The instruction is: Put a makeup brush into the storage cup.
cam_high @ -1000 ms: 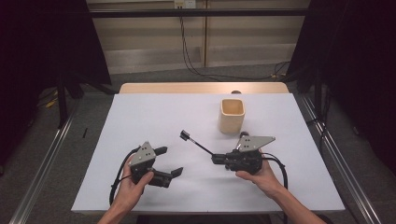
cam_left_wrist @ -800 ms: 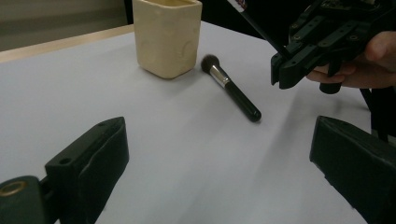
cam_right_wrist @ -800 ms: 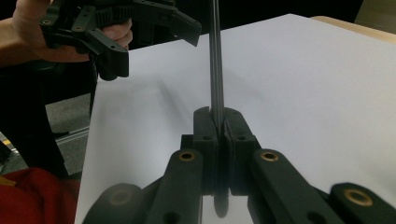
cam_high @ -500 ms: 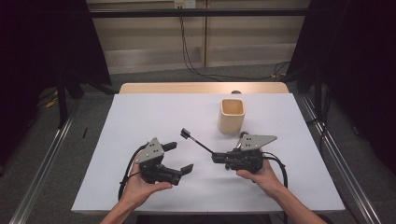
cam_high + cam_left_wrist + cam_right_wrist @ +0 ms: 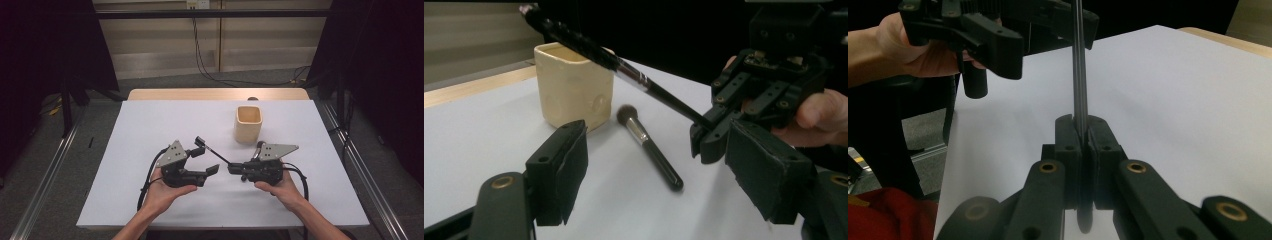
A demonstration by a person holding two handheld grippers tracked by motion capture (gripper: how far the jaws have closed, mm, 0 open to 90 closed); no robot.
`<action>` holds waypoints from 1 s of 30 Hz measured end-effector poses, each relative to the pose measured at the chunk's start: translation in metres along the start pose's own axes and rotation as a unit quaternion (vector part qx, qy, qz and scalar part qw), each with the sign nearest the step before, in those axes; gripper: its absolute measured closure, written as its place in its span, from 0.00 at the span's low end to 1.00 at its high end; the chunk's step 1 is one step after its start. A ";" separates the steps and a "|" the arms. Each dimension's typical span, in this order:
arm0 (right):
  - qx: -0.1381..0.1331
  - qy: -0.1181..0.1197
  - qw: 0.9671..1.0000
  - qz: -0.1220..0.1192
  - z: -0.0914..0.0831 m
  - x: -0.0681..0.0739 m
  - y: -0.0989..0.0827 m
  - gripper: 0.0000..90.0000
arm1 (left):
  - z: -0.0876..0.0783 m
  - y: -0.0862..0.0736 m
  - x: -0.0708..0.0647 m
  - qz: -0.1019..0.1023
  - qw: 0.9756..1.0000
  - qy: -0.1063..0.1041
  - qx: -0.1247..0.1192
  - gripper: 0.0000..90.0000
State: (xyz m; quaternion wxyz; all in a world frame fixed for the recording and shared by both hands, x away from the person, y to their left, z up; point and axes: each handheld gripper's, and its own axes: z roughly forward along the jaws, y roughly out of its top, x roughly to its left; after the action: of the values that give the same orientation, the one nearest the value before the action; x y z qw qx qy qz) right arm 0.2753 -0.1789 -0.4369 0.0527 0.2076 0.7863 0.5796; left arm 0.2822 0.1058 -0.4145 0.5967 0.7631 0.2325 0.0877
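My right gripper (image 5: 234,169) is shut on the end of a thin black brush (image 5: 216,153). The brush slants up and away to the left; in the left gripper view it (image 5: 624,70) crosses in front of a cream square cup (image 5: 574,85). My left gripper (image 5: 205,161) is open just left of the right one, its jaws set on either side of the slanting handle's line, and one finger (image 5: 566,165) shows wide apart from the other. A second brush (image 5: 649,147) with a dark fluffy head lies flat on the table beside the cup (image 5: 248,122). In the right gripper view the handle (image 5: 1079,65) rises from between the closed pads (image 5: 1081,127).
The white table (image 5: 150,130) has a wooden strip (image 5: 175,94) along its far edge. Cables (image 5: 300,175) trail from both grippers toward the person. A red cloth (image 5: 888,215) lies below the table's edge in the right gripper view.
My left gripper has moved right and slightly up the table, closing in on the held brush. The right gripper and its brush have stayed nearly still.
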 end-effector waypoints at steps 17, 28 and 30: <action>0.004 0.005 1.000 0.001 0.003 0.001 -0.003 0.96 | 0.007 0.004 0.001 -0.030 0.999 -0.008 -0.017 0.61; 0.006 0.002 1.000 -0.003 0.004 0.000 -0.005 0.96 | 0.003 0.004 0.000 -0.037 0.999 -0.016 -0.028 0.79; 0.008 0.002 1.000 -0.008 0.004 0.001 -0.005 0.96 | 0.003 0.004 0.001 -0.045 0.998 -0.023 -0.030 0.80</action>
State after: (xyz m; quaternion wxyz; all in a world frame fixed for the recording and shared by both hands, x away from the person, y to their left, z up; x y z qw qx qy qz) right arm 0.2748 -0.1761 -0.4431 0.0535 0.2007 0.7925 0.5734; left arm 0.2855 0.1028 -0.4118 0.6283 0.7350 0.2502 0.0497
